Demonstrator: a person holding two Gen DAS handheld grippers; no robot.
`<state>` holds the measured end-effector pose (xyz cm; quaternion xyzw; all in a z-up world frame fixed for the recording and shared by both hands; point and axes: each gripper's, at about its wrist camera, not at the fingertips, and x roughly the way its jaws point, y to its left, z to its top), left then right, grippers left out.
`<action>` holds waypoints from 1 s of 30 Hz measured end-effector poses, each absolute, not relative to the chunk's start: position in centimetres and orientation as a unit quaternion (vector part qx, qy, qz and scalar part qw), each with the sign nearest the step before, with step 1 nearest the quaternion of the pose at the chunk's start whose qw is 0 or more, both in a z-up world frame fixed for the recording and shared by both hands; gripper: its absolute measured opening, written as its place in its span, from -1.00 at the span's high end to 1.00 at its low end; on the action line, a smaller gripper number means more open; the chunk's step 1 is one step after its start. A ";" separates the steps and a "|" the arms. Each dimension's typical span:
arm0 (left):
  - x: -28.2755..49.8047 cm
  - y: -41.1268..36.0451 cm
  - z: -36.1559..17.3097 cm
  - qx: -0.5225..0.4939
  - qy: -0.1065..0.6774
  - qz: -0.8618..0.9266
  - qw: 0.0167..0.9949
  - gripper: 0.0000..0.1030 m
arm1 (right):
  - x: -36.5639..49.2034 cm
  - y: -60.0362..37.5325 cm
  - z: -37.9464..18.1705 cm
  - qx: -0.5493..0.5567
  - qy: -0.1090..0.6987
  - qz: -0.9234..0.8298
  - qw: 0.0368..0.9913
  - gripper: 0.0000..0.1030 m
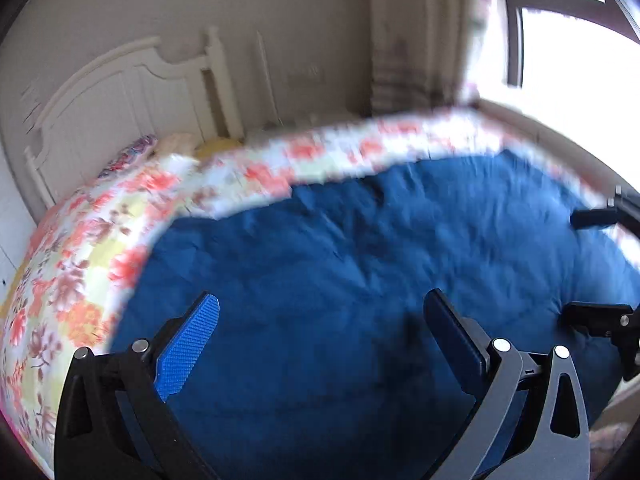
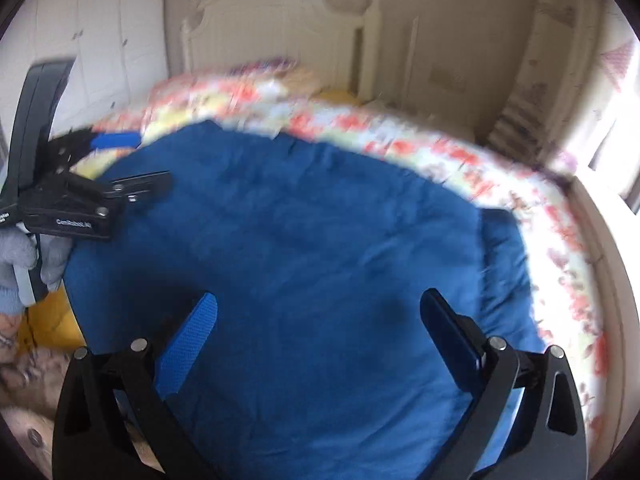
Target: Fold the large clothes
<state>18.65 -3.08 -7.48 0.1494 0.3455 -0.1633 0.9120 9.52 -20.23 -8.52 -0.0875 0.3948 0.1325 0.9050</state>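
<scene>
With the blue garment laid flat on the floral bed, both tools, left and right, are held wide and empty, an edge at 6 o'clock is best pinched evenly, and the gloved hand is shown only by the right view.

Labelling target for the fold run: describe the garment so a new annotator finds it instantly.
Start at the bed with the white headboard; its floral bedspread in pink, orange and cream covers the mattress. Spread flat on that lies the blue garment, under both open grippers. It is the only plain, solid dark-blue cloth there, wrinkled and unpatterned against the flowers.
</scene>
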 end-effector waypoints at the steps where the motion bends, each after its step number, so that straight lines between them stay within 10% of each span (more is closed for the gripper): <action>1: 18.6 -3.6 -8.6 0.159 0.341 -0.161 0.912 -0.91 | 9.0 -20.3 -8.7 -0.084 0.374 0.135 0.914 -0.96; 30: 19.6 -2.1 -9.1 0.116 0.371 -0.175 0.905 -0.91 | 4.1 -22.2 -10.2 -0.070 0.348 0.092 0.930 -0.96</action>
